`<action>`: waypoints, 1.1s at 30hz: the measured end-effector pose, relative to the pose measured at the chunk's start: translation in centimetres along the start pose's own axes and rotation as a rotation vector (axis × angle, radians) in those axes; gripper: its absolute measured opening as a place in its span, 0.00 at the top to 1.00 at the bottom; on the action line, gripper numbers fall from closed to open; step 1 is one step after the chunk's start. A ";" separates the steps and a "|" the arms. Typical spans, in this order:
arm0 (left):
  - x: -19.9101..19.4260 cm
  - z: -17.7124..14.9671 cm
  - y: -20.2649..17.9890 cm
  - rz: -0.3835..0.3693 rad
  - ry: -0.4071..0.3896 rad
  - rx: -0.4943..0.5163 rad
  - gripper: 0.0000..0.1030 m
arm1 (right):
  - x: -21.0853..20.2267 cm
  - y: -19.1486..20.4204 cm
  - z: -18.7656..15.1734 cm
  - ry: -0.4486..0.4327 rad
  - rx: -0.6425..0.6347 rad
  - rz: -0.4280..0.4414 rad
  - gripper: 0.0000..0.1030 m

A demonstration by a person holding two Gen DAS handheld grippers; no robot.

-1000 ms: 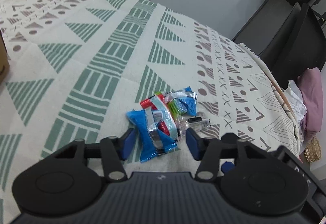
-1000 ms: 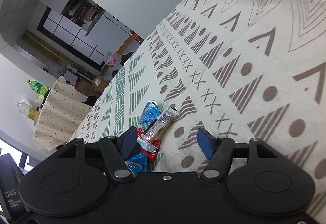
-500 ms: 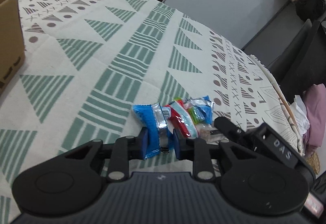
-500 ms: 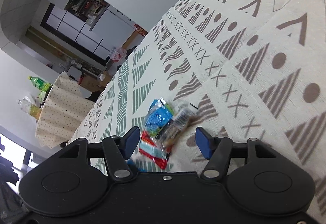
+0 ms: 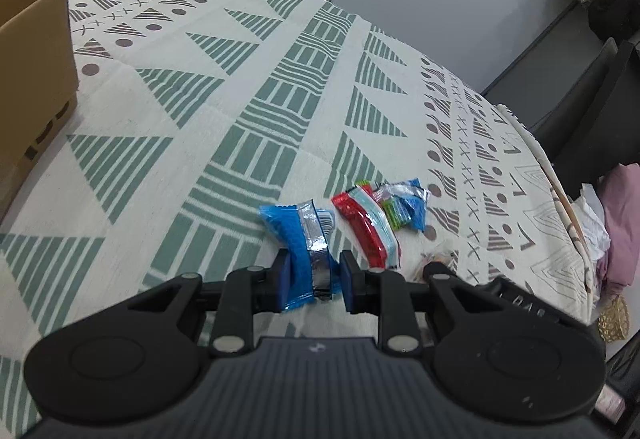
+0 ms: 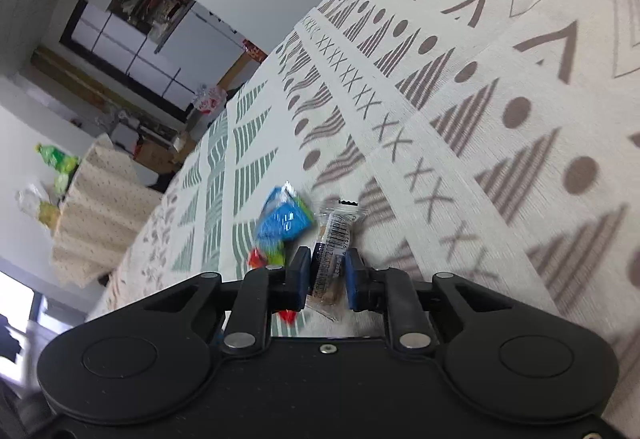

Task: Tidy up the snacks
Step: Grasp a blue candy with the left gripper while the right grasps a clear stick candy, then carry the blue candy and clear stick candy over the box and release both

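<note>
Both grippers, wide open a second ago, are now clamping snacks — the left gripper (image 5: 313,281) pinching the blue packet (image 5: 301,239), the right gripper (image 6: 327,280) the clear-wrapped bar (image 6: 333,255) — near the patterned tablecloth's (image 5: 224,111) right edge.

Left wrist: looked down along its fingers, close above the patterned cloth (image 5: 280,87).
Right wrist: sat low, tilted, close.
Shared: snack pile (image 5: 384,207) (image 6: 280,223), centre frame.
</note>
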State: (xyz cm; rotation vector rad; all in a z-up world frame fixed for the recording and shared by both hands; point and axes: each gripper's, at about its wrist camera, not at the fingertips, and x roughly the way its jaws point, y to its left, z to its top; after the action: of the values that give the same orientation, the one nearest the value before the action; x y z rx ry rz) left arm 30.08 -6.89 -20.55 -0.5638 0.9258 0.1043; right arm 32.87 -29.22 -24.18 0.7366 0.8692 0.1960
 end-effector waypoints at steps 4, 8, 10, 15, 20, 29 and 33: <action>-1.4 -0.2 0.2 -0.001 0.000 -0.005 0.76 | -2.1 0.5 -0.6 -0.013 -0.024 -0.012 0.82; -3.6 0.0 0.0 -0.013 -0.025 0.004 0.76 | -4.6 0.8 -0.6 -0.053 -0.013 0.007 0.82; -4.9 0.0 0.1 -0.022 -0.038 0.009 0.76 | -5.8 0.9 -1.2 -0.059 0.000 0.009 0.82; -7.7 0.1 1.1 -0.045 -0.058 -0.006 0.76 | -8.6 1.5 -3.2 -0.062 0.015 -0.007 0.82; -10.4 0.3 1.7 -0.069 -0.082 -0.004 0.76 | -10.7 3.2 -4.1 -0.095 0.012 0.002 0.82; -15.1 1.5 2.8 -0.114 -0.150 0.009 0.76 | -14.3 7.3 -4.9 -0.113 -0.032 0.020 0.82; -17.0 2.1 3.7 -0.128 -0.179 -0.007 0.76 | -15.2 9.5 -4.7 -0.089 -0.049 0.053 0.82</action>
State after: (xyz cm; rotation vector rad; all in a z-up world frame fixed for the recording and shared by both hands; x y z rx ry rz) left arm 20.08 -0.14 -7.80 -0.6089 0.7138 0.0421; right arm 20.75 -26.50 -10.36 0.7182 0.7579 0.2292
